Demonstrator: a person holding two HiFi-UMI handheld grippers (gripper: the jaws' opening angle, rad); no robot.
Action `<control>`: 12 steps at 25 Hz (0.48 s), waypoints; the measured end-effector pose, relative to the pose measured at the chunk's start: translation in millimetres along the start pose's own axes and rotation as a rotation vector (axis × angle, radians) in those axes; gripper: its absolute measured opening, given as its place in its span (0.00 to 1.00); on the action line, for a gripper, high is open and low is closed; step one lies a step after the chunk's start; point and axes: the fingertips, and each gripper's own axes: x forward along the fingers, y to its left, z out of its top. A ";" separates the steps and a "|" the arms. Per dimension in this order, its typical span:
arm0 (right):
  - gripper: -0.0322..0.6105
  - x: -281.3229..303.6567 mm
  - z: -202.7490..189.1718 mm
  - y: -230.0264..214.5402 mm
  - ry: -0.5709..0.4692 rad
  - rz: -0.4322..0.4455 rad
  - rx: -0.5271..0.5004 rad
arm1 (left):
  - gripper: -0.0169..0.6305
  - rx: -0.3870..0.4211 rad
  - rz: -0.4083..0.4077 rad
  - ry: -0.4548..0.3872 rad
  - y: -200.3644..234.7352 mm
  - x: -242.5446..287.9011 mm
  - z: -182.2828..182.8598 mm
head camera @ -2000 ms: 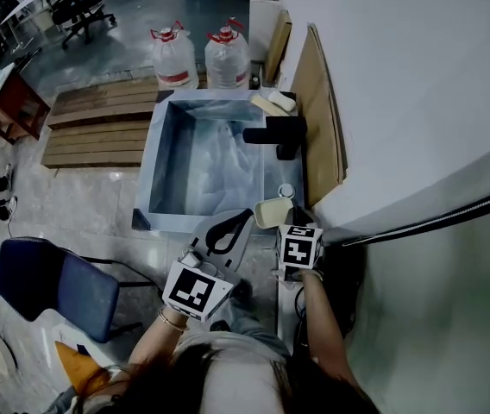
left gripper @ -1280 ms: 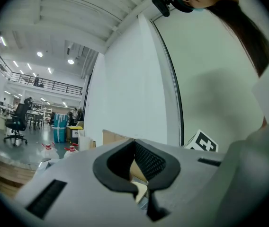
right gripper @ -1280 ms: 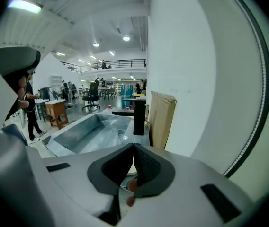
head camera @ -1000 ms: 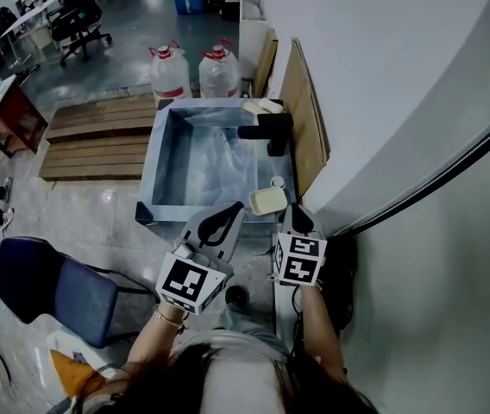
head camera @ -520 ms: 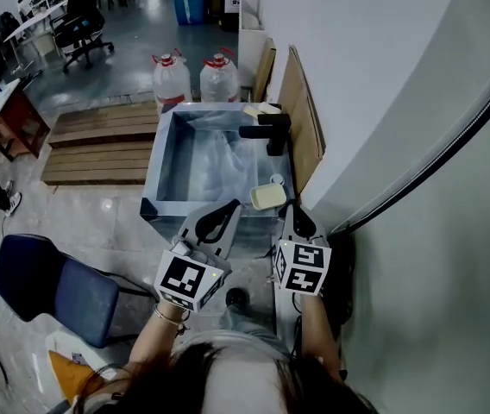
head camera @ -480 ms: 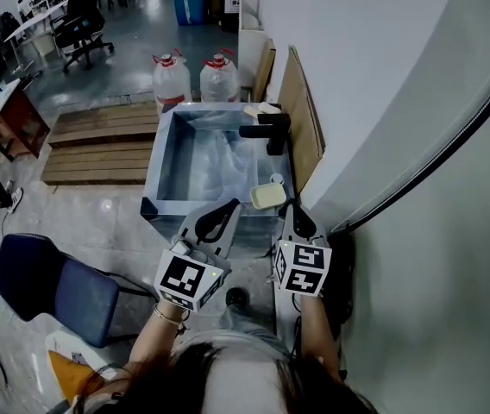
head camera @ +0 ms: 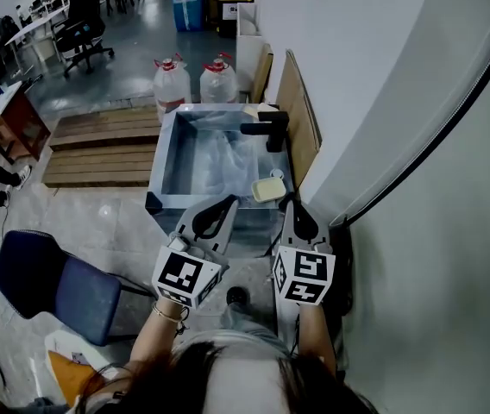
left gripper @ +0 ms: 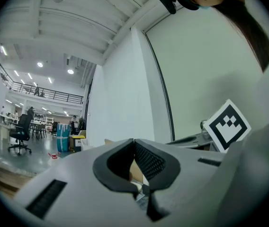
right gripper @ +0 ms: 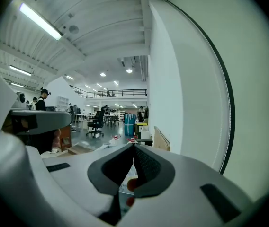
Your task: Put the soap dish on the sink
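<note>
The soap dish [head camera: 269, 189] sits on the sink [head camera: 158, 160] rim, near corner. The left gripper [head camera: 225, 203] and right gripper [head camera: 286, 207] hover just short of it, jaws pressed together.

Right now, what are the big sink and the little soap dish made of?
The sink looks like metal, probably stainless steel: it is grey-blue, with flat walls and a dull shine. The soap dish on its rim looks like smooth cream plastic, but it could be ceramic. It is too small to tell.
</note>
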 end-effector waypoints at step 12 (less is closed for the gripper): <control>0.09 -51.8 23.9 27.8 -0.071 -0.007 -0.035 | 0.04 0.014 0.000 -0.014 -8.5 -42.5 13.7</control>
